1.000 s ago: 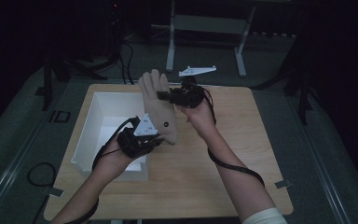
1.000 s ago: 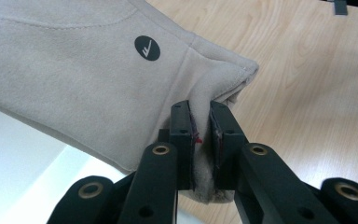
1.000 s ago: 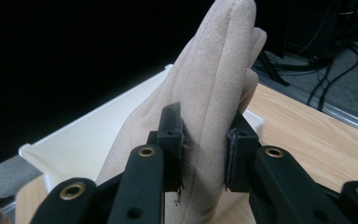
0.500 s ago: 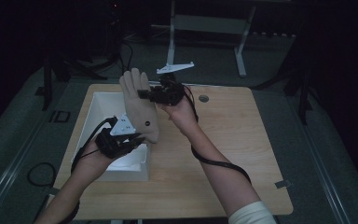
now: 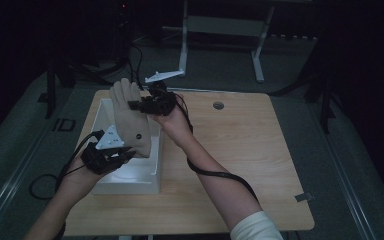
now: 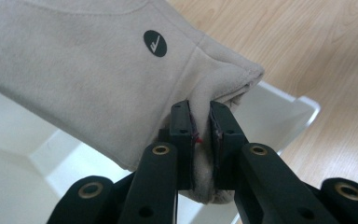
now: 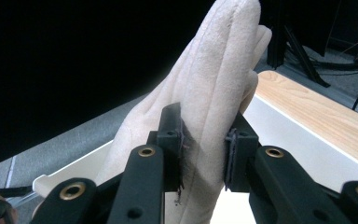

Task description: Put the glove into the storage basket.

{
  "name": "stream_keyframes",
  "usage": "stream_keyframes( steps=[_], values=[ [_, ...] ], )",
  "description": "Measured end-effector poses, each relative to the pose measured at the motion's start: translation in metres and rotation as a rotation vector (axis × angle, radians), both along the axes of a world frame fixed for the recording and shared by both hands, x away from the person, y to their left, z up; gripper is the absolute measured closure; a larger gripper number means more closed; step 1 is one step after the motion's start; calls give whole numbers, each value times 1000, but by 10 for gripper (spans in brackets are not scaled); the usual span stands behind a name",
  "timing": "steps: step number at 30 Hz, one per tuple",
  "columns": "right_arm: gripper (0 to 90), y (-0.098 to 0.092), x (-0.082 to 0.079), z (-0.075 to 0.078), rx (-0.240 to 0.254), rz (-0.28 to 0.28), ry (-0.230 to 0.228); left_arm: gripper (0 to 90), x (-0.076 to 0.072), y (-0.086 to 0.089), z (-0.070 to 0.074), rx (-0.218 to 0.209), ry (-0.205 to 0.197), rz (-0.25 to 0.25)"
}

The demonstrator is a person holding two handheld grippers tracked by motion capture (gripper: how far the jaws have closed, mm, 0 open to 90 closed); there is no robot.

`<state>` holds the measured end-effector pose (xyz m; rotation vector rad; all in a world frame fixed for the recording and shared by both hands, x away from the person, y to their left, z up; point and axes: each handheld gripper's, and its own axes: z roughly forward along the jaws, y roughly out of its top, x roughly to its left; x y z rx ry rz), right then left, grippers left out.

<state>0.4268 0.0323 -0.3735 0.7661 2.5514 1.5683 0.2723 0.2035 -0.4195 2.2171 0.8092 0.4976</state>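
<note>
High view: a person at a wooden table (image 5: 240,165) holds a beige glove (image 5: 130,122) stretched between two hand-held grippers, above a white bin (image 5: 135,175) that sits on the table's left half. The left gripper (image 5: 122,151) clamps the glove's cuff end at the lower left, over the bin; the right gripper (image 5: 139,106) grips the glove across its finger end, farther from the person. The glove's fingertips point away from the person, toward the dark floor beyond the table. A black cable (image 5: 215,172) trails from the right gripper along the forearm, and a white sleeve (image 5: 257,227) shows at the bottom edge. A small round fitting (image 5: 218,105) is set in the tabletop near its far edge.

Left gripper view: the left gripper (image 6: 200,126) has its jaws drawn narrow, pinching a bunched fold of the cuff of the glove (image 6: 74,84). A round black logo patch (image 6: 154,43) sits on the fabric just above the cuff seam. Below the glove lies the white bin (image 6: 279,107), with the table (image 6: 307,46) beyond it.

Right gripper view: the right gripper (image 7: 205,147) stands somewhat wider, its two pads pressing the glove (image 7: 214,79) from either side below the fingers, which rise upright. The bin's rim (image 7: 289,126) and the edge of the table (image 7: 317,112) run behind.
</note>
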Motion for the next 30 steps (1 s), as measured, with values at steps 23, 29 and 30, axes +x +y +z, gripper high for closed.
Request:
stream_keyframes(
  steps=[23, 29, 30],
  values=[
    [725, 34, 6, -68, -166, -28, 52, 822, 14, 12, -70, 33, 154, 104],
    [724, 37, 8, -77, -211, -25, 71, 822, 14, 5, -79, 66, 160, 112],
    [723, 37, 8, -77, -223, -27, 71, 822, 15, 4, -80, 59, 165, 109]
  ],
)
